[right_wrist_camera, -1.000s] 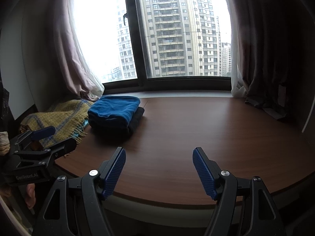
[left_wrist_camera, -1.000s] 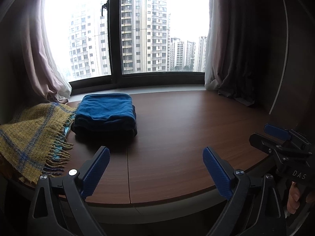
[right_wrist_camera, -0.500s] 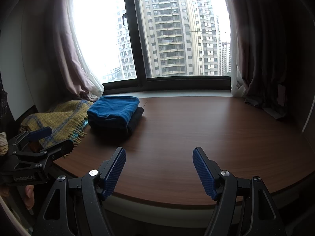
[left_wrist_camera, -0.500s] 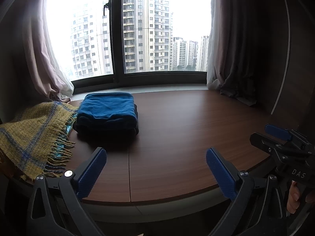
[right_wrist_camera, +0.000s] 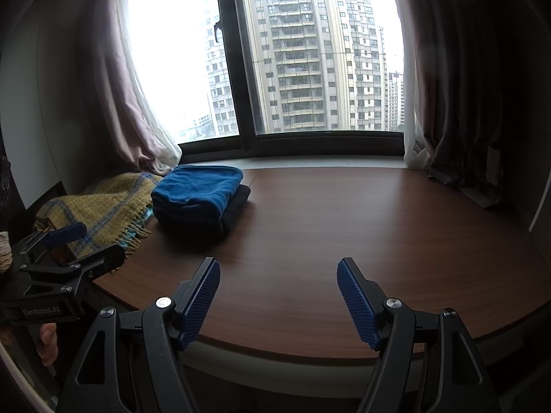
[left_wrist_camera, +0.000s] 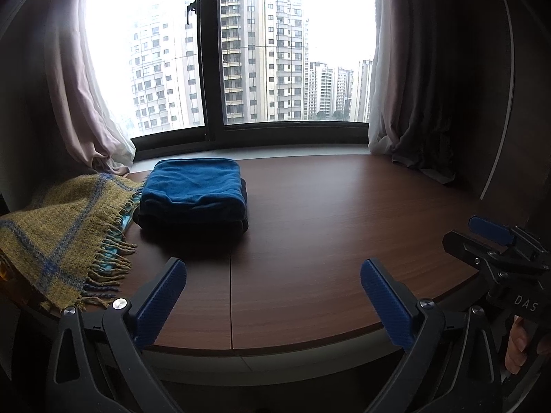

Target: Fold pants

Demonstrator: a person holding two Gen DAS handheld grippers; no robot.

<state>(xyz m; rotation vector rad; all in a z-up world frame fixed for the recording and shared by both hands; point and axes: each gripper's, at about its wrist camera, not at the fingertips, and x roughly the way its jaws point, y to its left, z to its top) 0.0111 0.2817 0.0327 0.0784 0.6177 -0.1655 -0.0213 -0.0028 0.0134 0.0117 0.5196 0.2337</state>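
Both gaping, empty tongs, left gripper [left_wrist_camera: 273, 277] and right gripper [right_wrist_camera: 278, 277], have barely drifted over the last second. The folded blue fleece pants [left_wrist_camera: 194, 186] top a dark stack at ten o'clock on the brown wooden table [left_wrist_camera: 344, 227], apparently finished.

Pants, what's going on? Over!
Both tools open, empty: left tool, right tool. Blue pants folded, stacked on dark garment. Nothing blocking.

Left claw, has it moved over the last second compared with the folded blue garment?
Yes. The left claw has drawn back slightly: the folded blue garment sits a bit higher and smaller, more table edge showing.
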